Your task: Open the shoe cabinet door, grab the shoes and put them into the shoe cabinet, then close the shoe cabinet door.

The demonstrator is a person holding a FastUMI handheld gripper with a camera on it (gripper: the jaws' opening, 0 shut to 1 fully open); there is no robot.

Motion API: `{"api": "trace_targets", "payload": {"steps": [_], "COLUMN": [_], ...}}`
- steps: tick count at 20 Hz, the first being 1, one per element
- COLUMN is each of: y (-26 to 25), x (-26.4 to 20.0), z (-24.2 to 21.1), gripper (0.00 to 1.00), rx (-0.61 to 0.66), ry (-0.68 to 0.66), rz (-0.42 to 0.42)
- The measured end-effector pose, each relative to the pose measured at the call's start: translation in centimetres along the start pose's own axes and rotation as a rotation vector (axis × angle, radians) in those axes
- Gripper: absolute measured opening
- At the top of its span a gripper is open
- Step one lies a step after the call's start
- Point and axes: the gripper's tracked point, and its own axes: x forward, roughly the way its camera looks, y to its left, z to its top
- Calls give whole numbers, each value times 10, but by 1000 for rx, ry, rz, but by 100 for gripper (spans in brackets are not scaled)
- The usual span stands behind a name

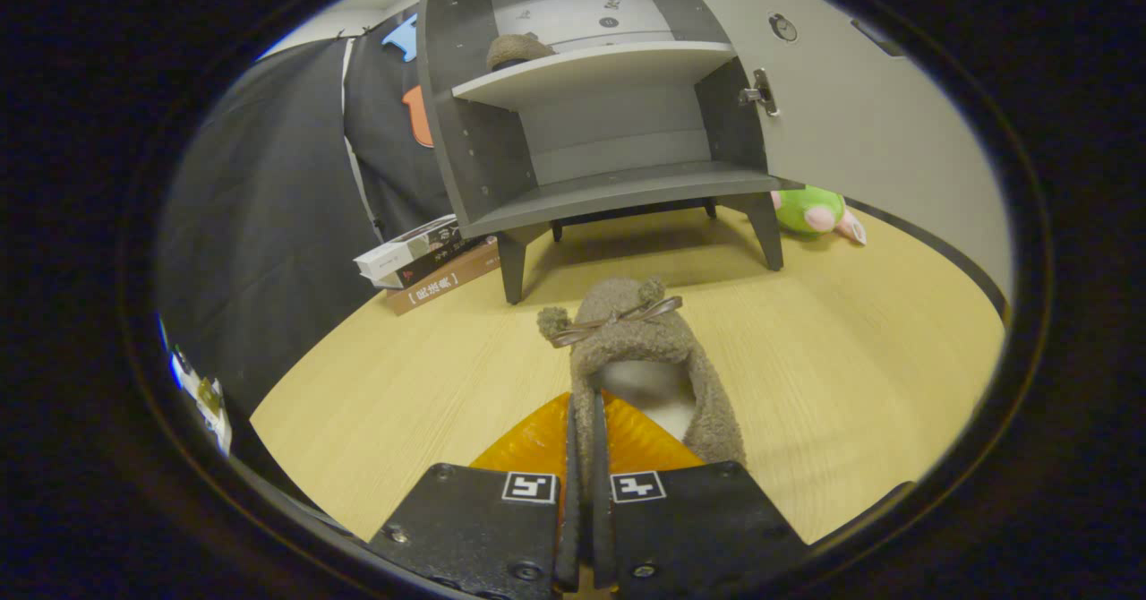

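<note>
Right now my claw (586,443) is clamped on the side wall of a fuzzy brown slipper (640,349), both fingers pressed together on its rim, the toe pointing ahead over the table (850,358). Beyond it the shoe cabinet (591,134) stands with its door (859,107) open, a second slipper (517,49) on its upper shelf. Books (430,260) lie left of the cabinet and a green plush toy (815,210) right.

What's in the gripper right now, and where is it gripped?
The gripper is shut on the fuzzy slipper, pinching the left side wall of its opening, toe pointing toward the open cabinet.
</note>
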Motion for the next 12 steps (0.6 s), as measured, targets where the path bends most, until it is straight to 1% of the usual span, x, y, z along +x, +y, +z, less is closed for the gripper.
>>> {"api": "trace_targets", "payload": {"steps": [5, 8, 12], "y": [-8, -15, -15], "x": [-31, -52, -84], "z": [0, 12, 31], "gripper": [9, 9, 9], "rx": [-49, -83, -93], "ry": [-24, -44, -73], "rz": [-17, -29, -14]}}
